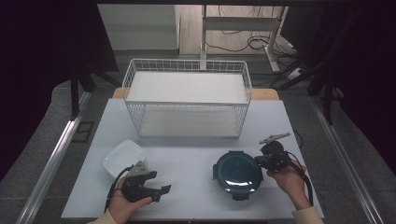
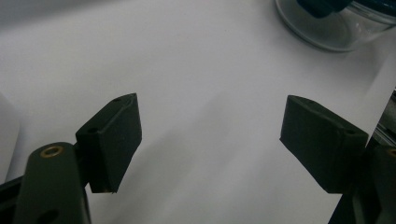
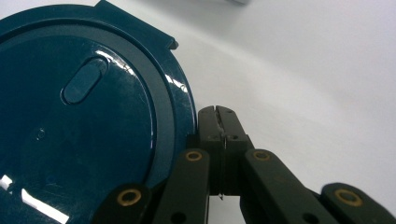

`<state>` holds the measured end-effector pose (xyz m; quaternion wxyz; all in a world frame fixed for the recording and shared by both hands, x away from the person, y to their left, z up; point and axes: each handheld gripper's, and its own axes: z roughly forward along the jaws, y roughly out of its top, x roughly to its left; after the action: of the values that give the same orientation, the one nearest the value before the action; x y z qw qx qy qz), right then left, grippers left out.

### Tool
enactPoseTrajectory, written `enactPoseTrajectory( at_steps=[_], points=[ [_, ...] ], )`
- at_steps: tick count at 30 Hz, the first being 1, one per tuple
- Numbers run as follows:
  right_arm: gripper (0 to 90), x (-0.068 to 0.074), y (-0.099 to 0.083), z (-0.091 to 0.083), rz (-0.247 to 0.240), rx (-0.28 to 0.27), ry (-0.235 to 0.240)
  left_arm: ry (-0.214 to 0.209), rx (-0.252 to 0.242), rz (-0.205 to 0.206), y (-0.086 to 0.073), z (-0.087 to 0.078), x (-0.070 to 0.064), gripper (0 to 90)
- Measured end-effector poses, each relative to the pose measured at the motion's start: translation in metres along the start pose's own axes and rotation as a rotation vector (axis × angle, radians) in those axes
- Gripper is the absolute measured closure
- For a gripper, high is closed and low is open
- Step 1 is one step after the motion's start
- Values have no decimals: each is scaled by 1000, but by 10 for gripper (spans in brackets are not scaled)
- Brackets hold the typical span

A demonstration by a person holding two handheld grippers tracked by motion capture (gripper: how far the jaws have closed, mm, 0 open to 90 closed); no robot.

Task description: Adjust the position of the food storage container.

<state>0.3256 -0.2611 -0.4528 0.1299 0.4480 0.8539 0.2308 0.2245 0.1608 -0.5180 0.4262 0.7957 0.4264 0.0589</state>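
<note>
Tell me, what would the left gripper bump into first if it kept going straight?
Probably the container. The left gripper, jaws open, has bare table ahead, and the container sits slightly off to one side, so it might just miss.

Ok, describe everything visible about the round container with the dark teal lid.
The round container sits upright on the white table, right of centre, in front of the wire basket. Its glossy teal lid has an oval centre tab and side latches; the body looks like clear glass. The right hand-held gripper, shut, rests against the lid's rim.

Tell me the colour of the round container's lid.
Dark teal lid, glossy, seen best in the right gripper view.
</note>
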Motion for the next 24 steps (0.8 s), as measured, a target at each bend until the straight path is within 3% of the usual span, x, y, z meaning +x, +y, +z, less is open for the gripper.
enactPoseTrajectory(
  at_steps=[4, 9, 17, 24],
  points=[
    [899, 9, 1, 2, -17, -13, 12, 0, -1, -2, 0, 0, 0, 203],
    [899, 3, -1, 3, 10, -31, 55, 0, -3, -1, 0, -1, 0, 203],
    [899, 11, -1, 3, -2, -30, 28, 0, 1, 2, 0, 1, -1, 203],
    [898, 22, 2, 5, -27, -33, 46, 1, 0, 1, 0, 0, 0, 202]
  ],
)
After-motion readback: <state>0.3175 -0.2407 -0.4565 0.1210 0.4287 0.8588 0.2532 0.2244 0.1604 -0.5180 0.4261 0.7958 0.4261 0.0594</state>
